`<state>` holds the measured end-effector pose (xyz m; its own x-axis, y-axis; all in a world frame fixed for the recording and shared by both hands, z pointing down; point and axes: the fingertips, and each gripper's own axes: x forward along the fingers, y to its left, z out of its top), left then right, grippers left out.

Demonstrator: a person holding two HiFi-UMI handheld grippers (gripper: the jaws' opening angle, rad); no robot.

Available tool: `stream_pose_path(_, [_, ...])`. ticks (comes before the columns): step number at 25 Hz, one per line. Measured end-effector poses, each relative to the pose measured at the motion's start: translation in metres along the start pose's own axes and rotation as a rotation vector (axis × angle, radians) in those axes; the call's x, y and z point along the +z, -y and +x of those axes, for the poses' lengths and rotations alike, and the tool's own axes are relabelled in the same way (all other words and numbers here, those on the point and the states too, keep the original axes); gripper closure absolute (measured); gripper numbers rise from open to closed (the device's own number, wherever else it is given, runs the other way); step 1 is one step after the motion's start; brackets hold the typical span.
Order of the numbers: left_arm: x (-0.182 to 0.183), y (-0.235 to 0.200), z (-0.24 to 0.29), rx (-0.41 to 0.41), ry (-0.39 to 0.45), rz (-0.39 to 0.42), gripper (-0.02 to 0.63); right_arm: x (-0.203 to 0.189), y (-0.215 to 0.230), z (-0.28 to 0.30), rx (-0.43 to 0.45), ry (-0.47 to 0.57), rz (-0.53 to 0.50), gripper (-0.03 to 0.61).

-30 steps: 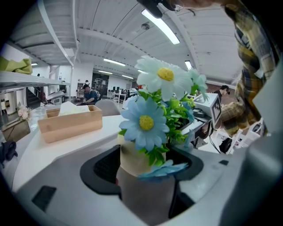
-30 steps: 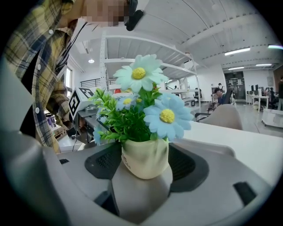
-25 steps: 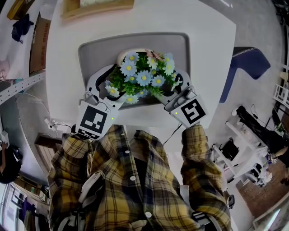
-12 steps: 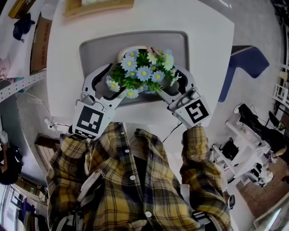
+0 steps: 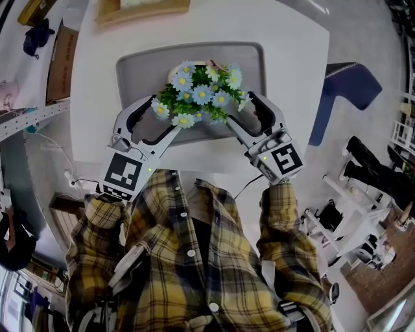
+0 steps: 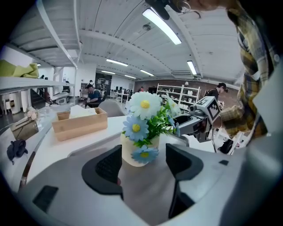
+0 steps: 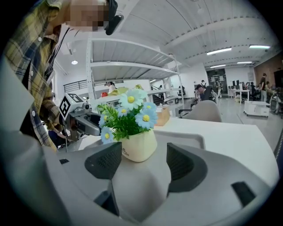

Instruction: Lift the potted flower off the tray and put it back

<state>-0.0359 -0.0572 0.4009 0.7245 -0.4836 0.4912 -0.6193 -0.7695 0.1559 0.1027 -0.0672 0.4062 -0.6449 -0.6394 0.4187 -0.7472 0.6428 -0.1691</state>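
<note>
Potted flower (image 5: pixel 198 94): a cream pot holding blue and white daisies with green leaves, standing upright on the floor of a grey tray (image 5: pixel 130 71). In the head view the blooms cover the pot from above. It stands in the middle part of the tray, somewhat toward the far rim. The tray lies on a white table (image 5: pixel 295 52).

Left gripper (image 5: pixel 163 115): on the near left of the plant, angled in toward it. Its own view shows the jaws spread wide and holding nothing. The pot (image 6: pixel 132 154) stands ahead of the jaw tips, in line with the gap. It shows close to the left-hand pad, and contact cannot be confirmed. The other pad is clearly apart from it.

Right gripper (image 5: pixel 241 109): on the near right of the plant, likewise angled in. Its jaws are spread wide and hold nothing. In its view the pot (image 7: pixel 139 148) stands beyond the tips on the tray floor, nearer the left-hand pad, with a clear gap to the other.

The two grippers flank the plant from the near side, and each shows in the other's view beyond the flowers. The outermost blooms overhang the tips of both in the head view.

Surroundings: a wooden box (image 5: pixel 142 10) sits on the table beyond the tray, well apart from it. A blue chair (image 5: pixel 347 84) stands at the table's right edge. The person's plaid shirt (image 5: pixel 194 259) fills the lower head view.
</note>
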Motion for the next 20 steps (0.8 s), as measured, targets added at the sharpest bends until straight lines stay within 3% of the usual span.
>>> stream_pose_path(6, [0.014, 0.011, -0.020, 0.026, 0.041, -0.045, 0.296, 0.019, -0.006, -0.026, -0.015, 0.031, 0.020, 0.275])
stream_pose_path(12, [0.044, 0.022, -0.049, 0.058, 0.113, -0.051, 0.301, 0.061, -0.027, -0.050, -0.014, 0.107, -0.014, 0.338])
stream_pose_path(20, [0.099, 0.026, -0.077, 0.082, 0.248, -0.010, 0.405, 0.118, -0.066, -0.047, 0.026, 0.216, -0.033, 0.433])
